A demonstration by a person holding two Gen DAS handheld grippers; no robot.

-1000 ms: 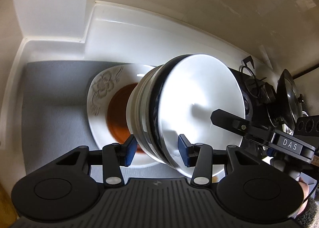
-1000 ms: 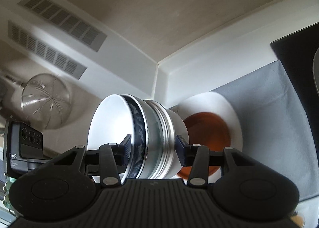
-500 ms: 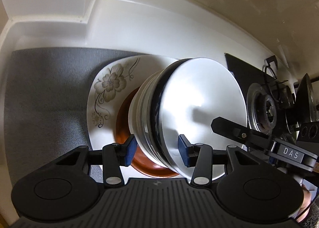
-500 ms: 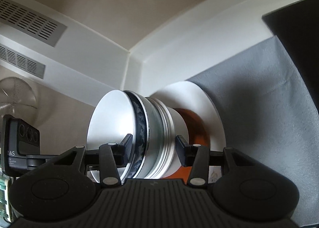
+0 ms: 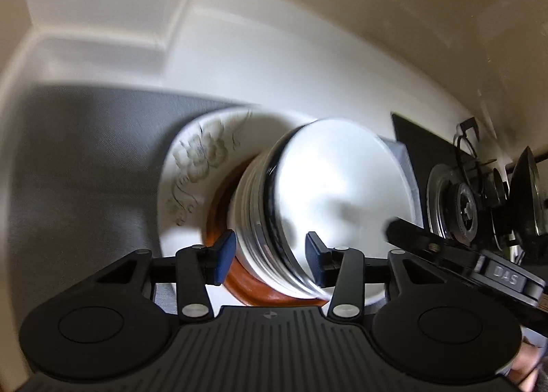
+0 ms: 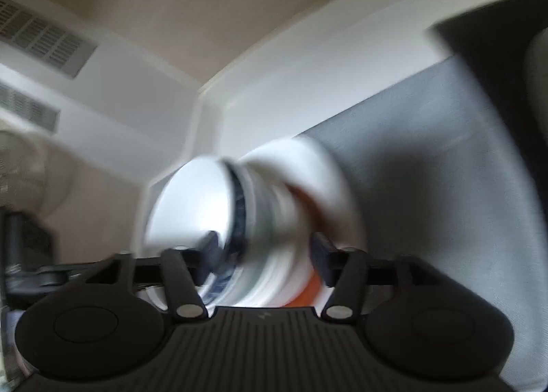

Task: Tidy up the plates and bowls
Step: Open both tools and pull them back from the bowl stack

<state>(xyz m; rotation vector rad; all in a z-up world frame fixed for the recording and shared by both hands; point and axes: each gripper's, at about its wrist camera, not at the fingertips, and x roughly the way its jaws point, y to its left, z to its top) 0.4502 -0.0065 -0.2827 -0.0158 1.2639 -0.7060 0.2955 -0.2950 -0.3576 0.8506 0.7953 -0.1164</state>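
Left wrist view aimed down along its fingers, right wrist view likewise from the opposite side, stack of bowls (image 5: 328, 200) (image 6: 219, 220) shared close up

We see a stack of white bowls (image 5: 328, 200), one dark-rimmed, tipped sideways over a brown dish (image 5: 239, 275) on a floral white plate (image 5: 191, 166)

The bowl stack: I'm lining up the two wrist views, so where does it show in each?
Left wrist: the bowl stack sits centre, between the left hand-held gripper fingers.
Right wrist: the bowl stack sits left of centre, blurred, between the right hand-held gripper fingers.
Shared landmark: the white floral plate on the grey mat.
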